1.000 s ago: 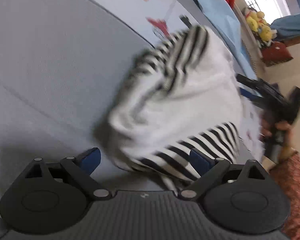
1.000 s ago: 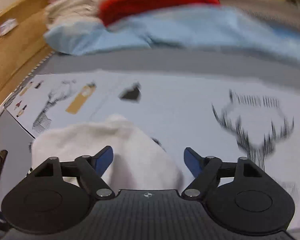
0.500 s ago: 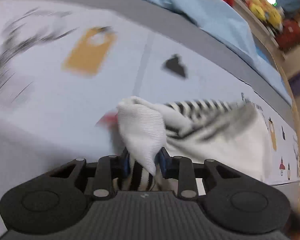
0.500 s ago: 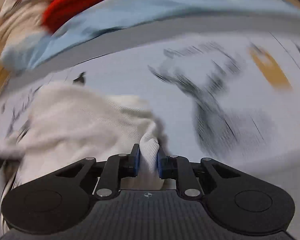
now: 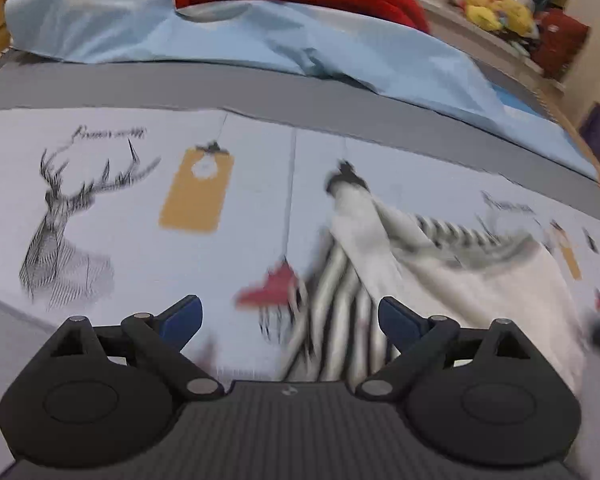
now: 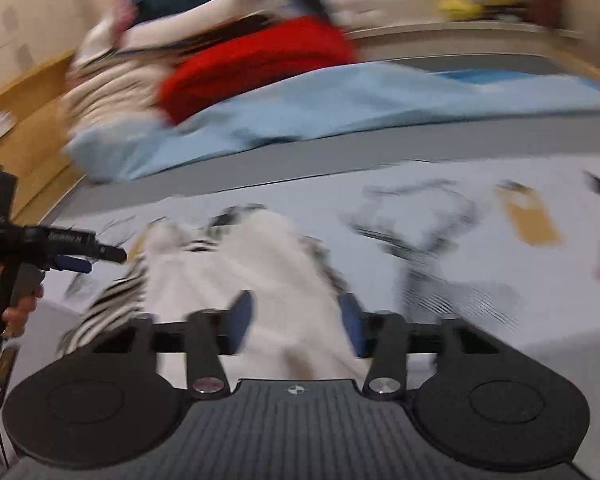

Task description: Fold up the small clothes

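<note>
Both grippers have just been opening: left gripper [image 5: 288, 320] gapes, right gripper [image 6: 296, 324] stands half-open around the garment [image 6: 260, 276], pads apparently clear, seemingly releasing it onto the bed [image 5: 100, 184].

The near edge of the white garment with black-striped trim [image 5: 452, 280] is hidden behind the body of the left gripper [image 5: 290, 320], and its stripes are smeared by motion. In the right wrist view the whole scene is blurred: the printed pale bedsheet [image 6: 480, 240] shows only streaked marks, and the pile of clothes beyond the red folded fabric [image 6: 256, 64] cannot be sorted into items. Whether the blue fingers [image 6: 242, 318] of the right gripper [image 6: 296, 320] press on the cloth between them cannot be told. The hand [image 6: 18, 308] at the left edge is cut off.
</note>
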The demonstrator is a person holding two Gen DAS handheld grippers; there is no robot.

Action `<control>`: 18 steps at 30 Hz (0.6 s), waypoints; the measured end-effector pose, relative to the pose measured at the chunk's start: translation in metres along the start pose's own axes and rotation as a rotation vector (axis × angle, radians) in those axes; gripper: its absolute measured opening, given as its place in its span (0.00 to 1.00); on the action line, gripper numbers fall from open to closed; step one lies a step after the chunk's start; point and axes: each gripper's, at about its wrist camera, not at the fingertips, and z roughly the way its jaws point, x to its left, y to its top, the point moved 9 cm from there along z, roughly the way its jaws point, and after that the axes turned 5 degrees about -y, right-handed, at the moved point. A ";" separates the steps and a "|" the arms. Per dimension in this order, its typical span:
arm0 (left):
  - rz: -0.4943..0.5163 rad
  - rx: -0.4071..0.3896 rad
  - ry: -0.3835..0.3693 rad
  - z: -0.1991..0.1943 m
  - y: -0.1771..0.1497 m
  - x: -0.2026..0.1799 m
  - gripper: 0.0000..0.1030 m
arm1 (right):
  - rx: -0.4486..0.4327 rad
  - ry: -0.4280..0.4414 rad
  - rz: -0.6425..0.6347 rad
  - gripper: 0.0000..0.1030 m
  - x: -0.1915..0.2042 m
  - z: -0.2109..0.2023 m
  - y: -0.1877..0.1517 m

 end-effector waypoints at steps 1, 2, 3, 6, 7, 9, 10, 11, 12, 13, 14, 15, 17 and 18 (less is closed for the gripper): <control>0.000 0.005 -0.021 -0.007 -0.011 -0.007 0.94 | 0.017 0.018 -0.037 0.34 0.011 0.015 0.006; 0.010 0.016 -0.032 -0.010 -0.022 -0.010 0.94 | 0.023 0.020 -0.069 0.30 0.020 0.029 0.013; 0.030 0.029 -0.033 -0.011 -0.035 -0.013 0.94 | 0.018 0.008 -0.096 0.29 0.026 0.046 0.022; 0.062 0.044 0.042 0.001 -0.062 -0.009 0.99 | 0.055 -0.158 -0.138 0.03 0.019 0.099 0.028; 0.053 0.049 0.052 0.005 -0.064 -0.005 1.00 | 0.093 -0.275 -0.113 0.05 0.001 0.115 0.024; 0.023 0.054 0.029 0.005 -0.060 0.002 1.00 | 0.158 -0.402 0.035 0.04 -0.040 0.128 0.012; 0.012 0.038 0.034 0.001 -0.058 0.006 1.00 | 0.190 -0.379 0.119 0.05 -0.053 0.128 0.005; 0.008 0.019 0.043 -0.005 -0.056 0.009 1.00 | 0.189 -0.337 0.182 0.05 -0.060 0.121 0.001; 0.008 0.006 0.049 -0.009 -0.054 0.011 1.00 | 0.170 -0.306 0.211 0.05 -0.063 0.109 0.000; 0.010 -0.007 0.054 -0.017 -0.053 0.011 1.00 | 0.145 -0.293 0.207 0.06 -0.064 0.093 0.001; 0.017 -0.023 0.058 -0.027 -0.053 0.009 1.00 | 0.111 -0.290 0.187 0.11 -0.061 0.073 0.002; 0.035 -0.047 0.059 -0.041 -0.053 0.005 1.00 | 0.073 -0.291 0.158 0.17 -0.053 0.051 0.005; 0.076 -0.109 0.066 -0.071 -0.057 -0.006 1.00 | 0.005 -0.261 0.087 0.54 -0.031 0.000 0.009; 0.098 -0.140 0.076 -0.086 -0.064 -0.012 1.00 | -0.031 -0.239 0.056 0.64 -0.014 -0.031 0.004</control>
